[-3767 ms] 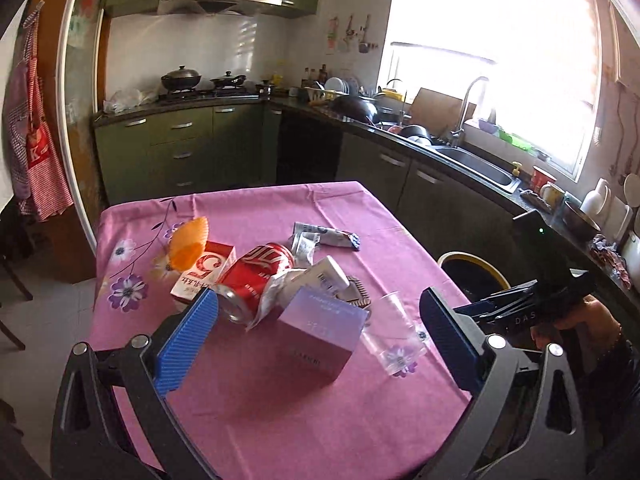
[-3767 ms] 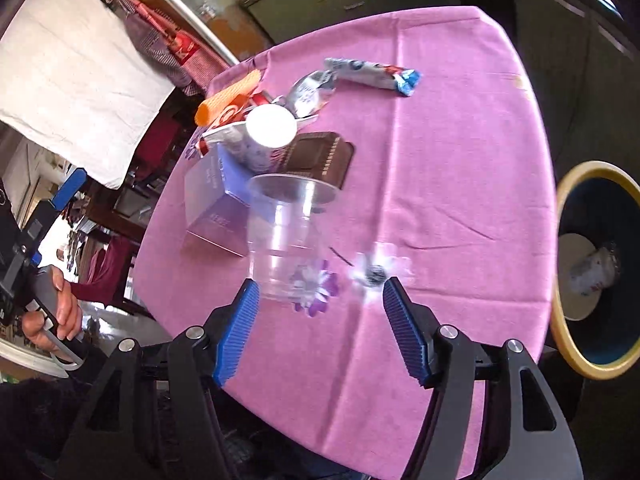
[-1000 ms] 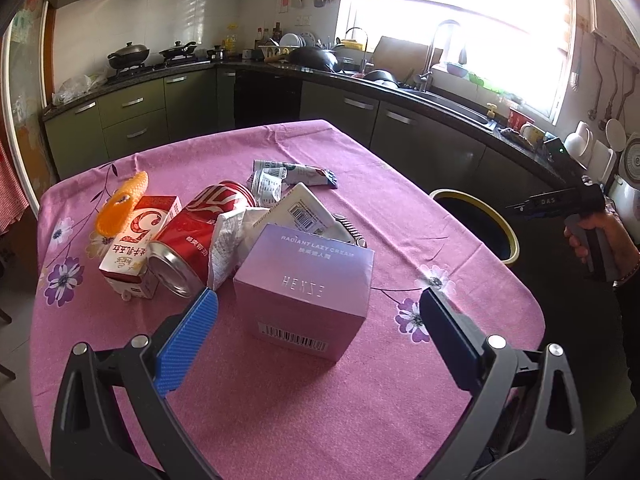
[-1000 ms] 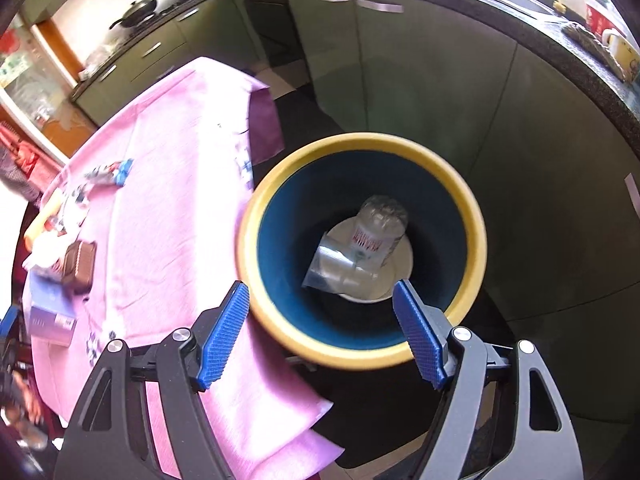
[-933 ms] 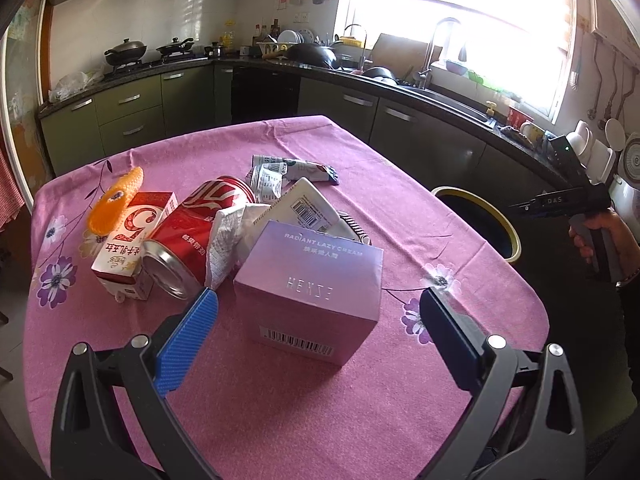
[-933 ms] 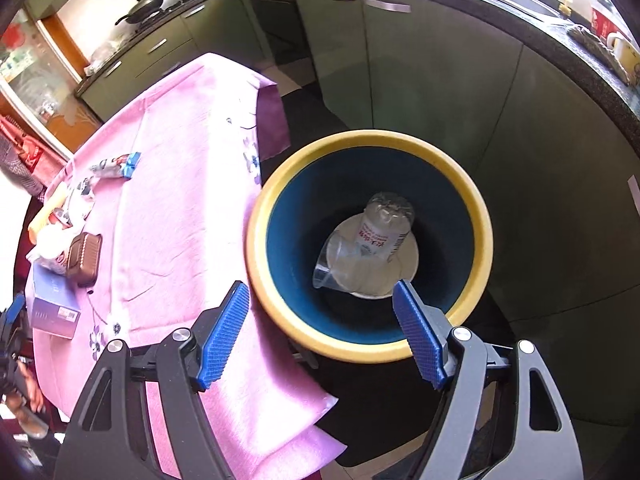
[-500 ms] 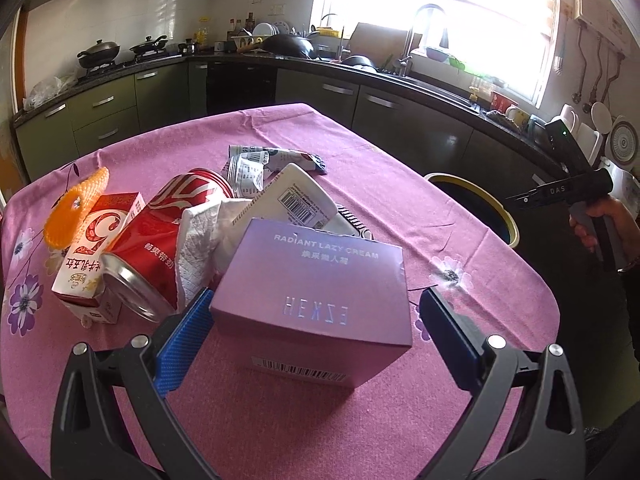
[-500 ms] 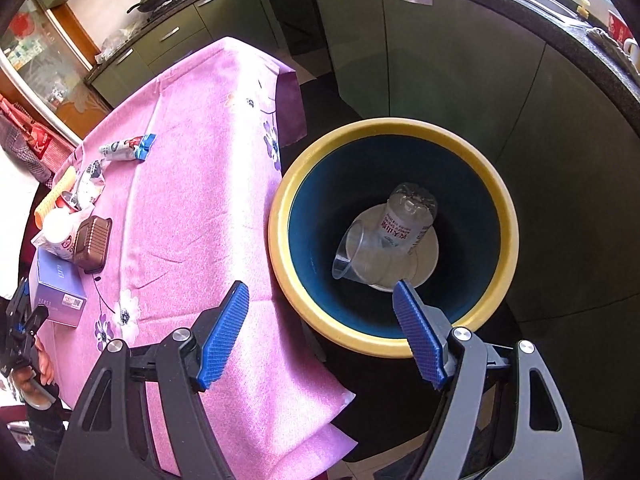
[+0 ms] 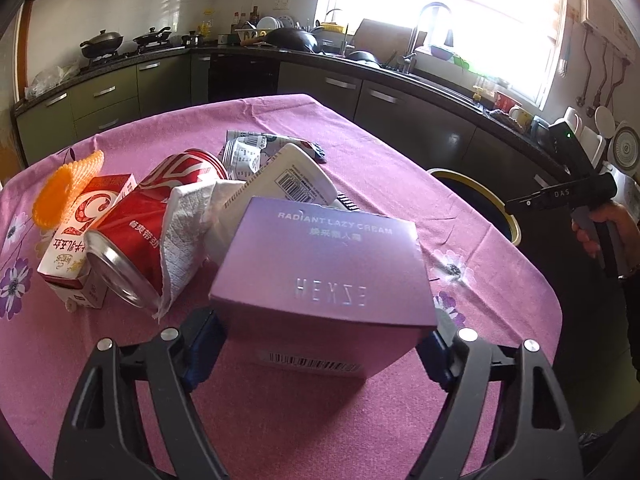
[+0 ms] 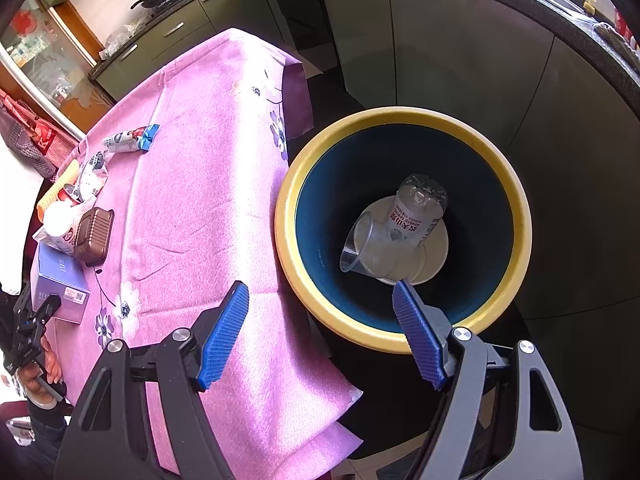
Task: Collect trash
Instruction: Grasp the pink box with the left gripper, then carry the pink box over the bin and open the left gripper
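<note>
Left claw closed in — grips box.

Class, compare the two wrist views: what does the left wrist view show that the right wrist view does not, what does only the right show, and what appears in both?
Only the left wrist view shows the window, the sink tap and the crumpled tissue on the red can.

Only the right wrist view shows inside the yellow-rimmed bin: a clear cup and a plastic bottle lying there, under the open right gripper.

Both show the pink tablecloth, the purple box between the left gripper fingers, and the bin.
</note>
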`<action>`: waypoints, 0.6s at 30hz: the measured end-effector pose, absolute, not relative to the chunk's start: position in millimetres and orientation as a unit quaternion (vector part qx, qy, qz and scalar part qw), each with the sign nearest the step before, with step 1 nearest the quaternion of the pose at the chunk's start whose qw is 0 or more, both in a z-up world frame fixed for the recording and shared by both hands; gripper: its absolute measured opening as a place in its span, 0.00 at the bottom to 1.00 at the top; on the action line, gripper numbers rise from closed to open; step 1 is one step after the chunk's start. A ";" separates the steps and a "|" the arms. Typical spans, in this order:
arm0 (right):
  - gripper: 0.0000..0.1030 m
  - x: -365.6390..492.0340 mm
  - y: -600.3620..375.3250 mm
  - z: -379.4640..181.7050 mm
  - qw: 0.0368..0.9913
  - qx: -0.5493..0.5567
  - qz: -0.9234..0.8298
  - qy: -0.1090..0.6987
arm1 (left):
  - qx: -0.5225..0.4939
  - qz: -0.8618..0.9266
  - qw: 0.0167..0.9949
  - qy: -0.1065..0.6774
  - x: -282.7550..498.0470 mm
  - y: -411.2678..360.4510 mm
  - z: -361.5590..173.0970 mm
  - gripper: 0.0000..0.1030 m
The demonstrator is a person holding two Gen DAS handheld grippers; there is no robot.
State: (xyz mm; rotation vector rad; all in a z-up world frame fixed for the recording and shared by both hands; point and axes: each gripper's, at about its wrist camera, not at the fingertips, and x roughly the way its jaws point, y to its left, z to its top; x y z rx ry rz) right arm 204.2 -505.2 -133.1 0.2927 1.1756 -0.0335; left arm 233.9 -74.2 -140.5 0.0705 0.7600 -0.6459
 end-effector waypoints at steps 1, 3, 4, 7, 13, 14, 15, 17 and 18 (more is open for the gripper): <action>0.72 203.8 -505.4 -133.8 0.822 0.138 -0.015 0.553 | 0.030 -0.309 0.878 0.365 233.1 -73.2 -140.6 0.74; 0.72 202.5 -505.8 -135.1 0.821 0.140 -0.014 0.553 | 0.029 -0.306 0.879 0.364 229.9 -71.3 -140.4 0.74; 0.72 202.0 -506.1 -135.5 0.821 0.141 -0.014 0.554 | 0.029 -0.305 0.880 0.363 227.5 -70.5 -140.1 0.74; 0.72 201.2 -507.0 -136.7 0.820 0.143 -0.013 0.554 | 0.035 -0.301 0.883 0.358 219.0 -67.5 -137.7 0.73; 0.72 198.6 -507.5 -137.1 0.820 0.147 -0.010 0.553 | 0.048 -0.312 0.883 0.348 198.8 -64.0 -122.8 0.72; 0.72 197.5 -507.9 -137.0 0.821 0.148 -0.010 0.552 | 0.050 -0.315 0.883 0.346 195.7 -63.8 -119.1 0.72; 0.72 196.3 -508.3 -137.0 0.821 0.149 -0.010 0.551 | 0.052 -0.318 0.882 0.344 193.2 -63.9 -115.0 0.72; 0.72 194.3 -509.5 -137.2 0.821 0.152 -0.010 0.550 | 0.054 -0.322 0.883 0.338 188.2 -65.0 -107.1 0.72; 0.72 193.3 -510.1 -137.6 0.821 0.153 -0.010 0.550 | 0.056 -0.325 0.883 0.335 185.6 -64.9 -103.2 0.72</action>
